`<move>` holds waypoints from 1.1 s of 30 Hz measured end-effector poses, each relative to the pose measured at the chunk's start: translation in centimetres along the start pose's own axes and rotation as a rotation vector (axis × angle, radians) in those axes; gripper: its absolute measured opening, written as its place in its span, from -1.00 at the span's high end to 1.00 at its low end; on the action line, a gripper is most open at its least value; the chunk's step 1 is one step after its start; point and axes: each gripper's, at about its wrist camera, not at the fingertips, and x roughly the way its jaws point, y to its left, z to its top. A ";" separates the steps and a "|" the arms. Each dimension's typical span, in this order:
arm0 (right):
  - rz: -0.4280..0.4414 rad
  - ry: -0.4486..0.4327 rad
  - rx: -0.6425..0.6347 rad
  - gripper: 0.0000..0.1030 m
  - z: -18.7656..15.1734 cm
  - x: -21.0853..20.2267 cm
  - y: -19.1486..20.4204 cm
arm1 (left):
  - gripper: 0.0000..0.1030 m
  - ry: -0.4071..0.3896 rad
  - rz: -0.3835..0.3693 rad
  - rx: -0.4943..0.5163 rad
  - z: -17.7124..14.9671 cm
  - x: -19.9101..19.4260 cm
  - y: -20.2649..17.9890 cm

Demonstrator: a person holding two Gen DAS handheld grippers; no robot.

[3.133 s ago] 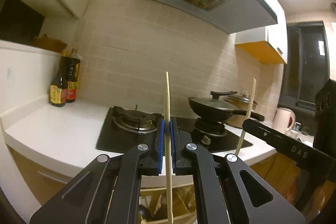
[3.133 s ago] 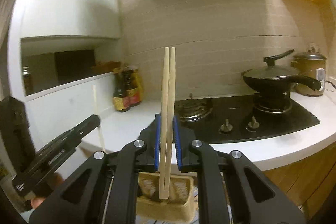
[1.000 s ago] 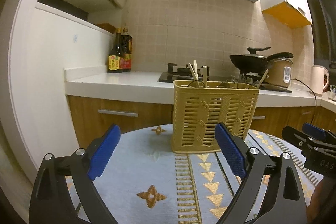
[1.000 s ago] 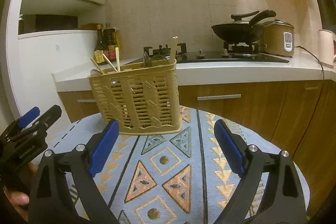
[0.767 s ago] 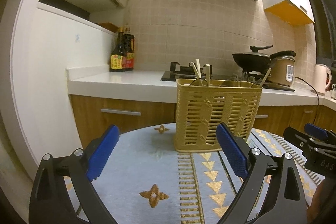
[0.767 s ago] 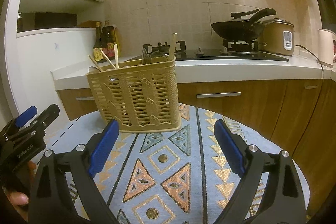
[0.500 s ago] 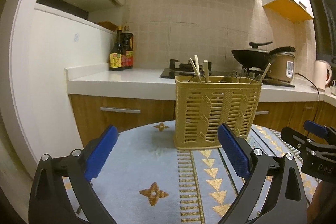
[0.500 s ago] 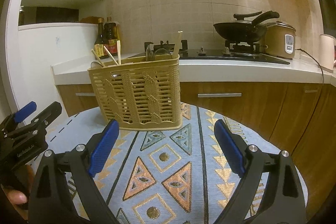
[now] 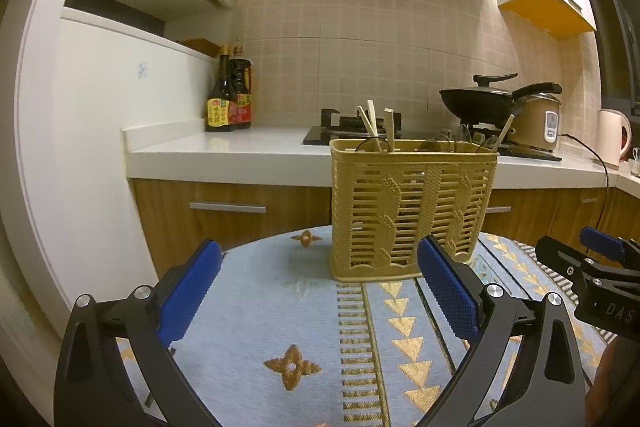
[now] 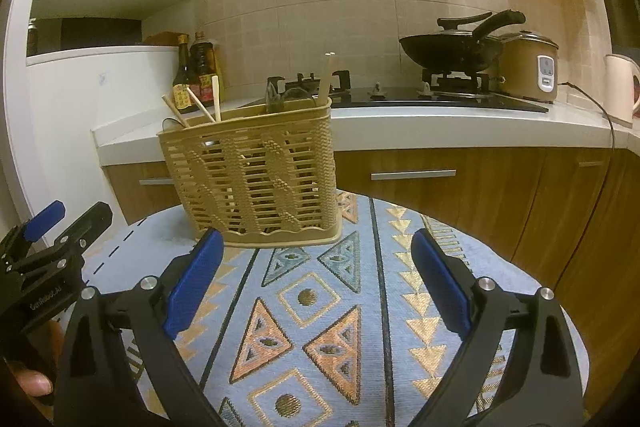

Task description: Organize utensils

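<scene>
1. The woven yellow utensil basket (image 9: 414, 211) stands upright on the far part of the tabletop (image 9: 280, 327) — a blue patterned cloth covers it.
2. Chopsticks (image 9: 372, 125) poke up from the basket's left end, one more at its right.
3. Left gripper (image 9: 320, 291): fingers spread wide, holding nothing, near the basket.
4. Right gripper (image 10: 316, 279) — fingers likewise spread and empty.

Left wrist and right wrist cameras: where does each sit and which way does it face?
Left wrist: on the left gripper, low over the patterned blue tablecloth, facing the woven beige plastic utensil basket; right gripper at right edge.
Right wrist: on the right gripper, facing the basket's right corner; left gripper at left edge.
Shared: basket, tablecloth, black wok.
</scene>
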 end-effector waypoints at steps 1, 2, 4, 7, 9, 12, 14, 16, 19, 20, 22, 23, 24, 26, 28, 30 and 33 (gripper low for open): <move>0.000 0.000 -0.001 -0.76 0.0 0.0 0.0 | -0.85 0.001 0.000 0.000 0.0 0.0 0.0; 0.000 0.000 -0.005 -0.77 0.0 0.0 0.1 | -0.85 0.002 0.000 -0.001 0.0 0.0 0.0; -0.001 0.002 -0.013 -0.77 0.0 0.0 0.2 | -0.85 0.003 0.000 -0.004 0.0 0.0 0.1; 0.000 0.008 -0.026 -0.77 -0.1 0.1 0.5 | -0.85 0.003 0.000 -0.003 0.0 0.1 0.1; -0.002 0.007 -0.029 -0.77 -0.1 0.1 0.5 | -0.85 0.005 0.000 -0.003 0.0 0.1 0.1; 0.001 0.014 -0.024 -0.77 -0.1 0.1 0.5 | -0.85 0.007 0.001 -0.004 0.0 0.1 0.1; -0.001 0.022 -0.021 -0.77 -0.2 0.2 0.6 | -0.85 0.009 0.001 -0.004 0.0 0.1 0.2; -0.007 0.022 -0.022 -0.77 -0.1 0.2 0.6 | -0.85 0.011 0.000 -0.002 0.0 0.1 0.2; -0.013 0.024 -0.026 -0.77 -0.1 0.2 0.7 | -0.85 0.009 0.001 0.004 0.0 0.1 0.0; -0.015 0.024 -0.027 -0.77 -0.1 0.2 0.7 | -0.85 0.010 0.001 0.005 0.0 0.2 0.0; -0.015 0.024 -0.026 -0.77 -0.1 0.3 0.6 | -0.85 0.015 0.002 0.005 0.0 0.3 0.1; -0.015 0.025 -0.023 -0.77 -0.1 0.3 0.6 | -0.85 0.017 0.002 0.005 0.0 0.3 0.1; -0.015 0.026 -0.021 -0.77 -0.1 0.3 0.5 | -0.85 0.019 0.002 0.004 0.0 0.3 0.1; -0.017 0.027 -0.017 -0.77 -0.1 0.3 0.4 | -0.85 0.018 0.002 0.004 0.0 0.3 0.1; -0.017 0.028 -0.014 -0.77 -0.1 0.3 0.3 | -0.85 0.019 0.002 0.004 0.0 0.3 0.1; -0.018 0.028 -0.014 -0.77 -0.1 0.3 0.3 | -0.85 0.020 0.002 0.003 0.0 0.3 0.1; -0.020 0.029 -0.018 -0.77 -0.1 0.4 0.4 | -0.85 0.021 0.001 0.002 0.1 0.5 0.1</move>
